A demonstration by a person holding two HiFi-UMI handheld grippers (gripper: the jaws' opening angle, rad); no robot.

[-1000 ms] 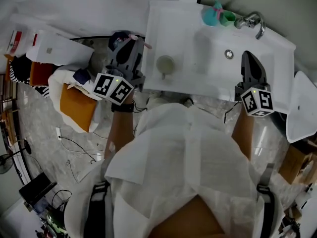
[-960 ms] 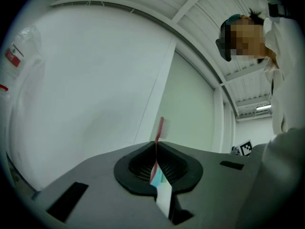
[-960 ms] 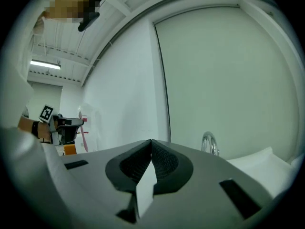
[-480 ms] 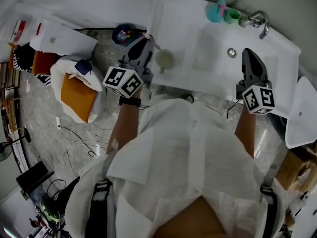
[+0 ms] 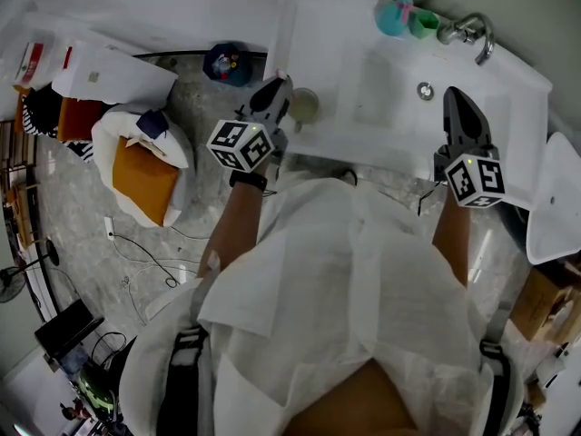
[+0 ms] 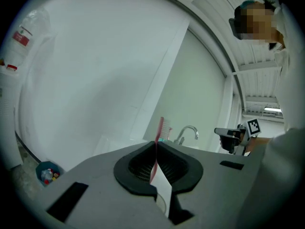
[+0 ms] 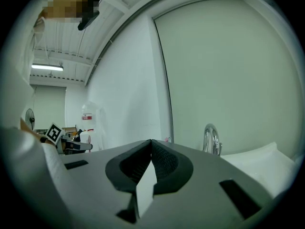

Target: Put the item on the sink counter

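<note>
My left gripper (image 5: 275,92) is shut on a pink toothbrush (image 6: 159,131), whose bristled head sticks up past the jaws (image 6: 156,146). It hovers at the left front corner of the white sink counter (image 5: 327,25), right beside a round pale cup (image 5: 304,105) on that counter. My right gripper (image 5: 454,103) is over the counter's front right, by the basin drain (image 5: 425,90). Its jaws (image 7: 151,146) are pressed together with nothing between them. The chrome faucet (image 5: 472,36) stands at the back right.
A teal cup (image 5: 392,21) and a green cup (image 5: 420,27) stand beside the faucet. On the marble floor to the left are a blue tub (image 5: 227,63), a white bag with orange contents (image 5: 143,178) and loose cables. A white fixture (image 5: 554,198) is at the right.
My left gripper has carried the toothbrush rightward, from over the floor by the blue tub to the counter's left corner next to the cup. The right gripper has stayed put.
</note>
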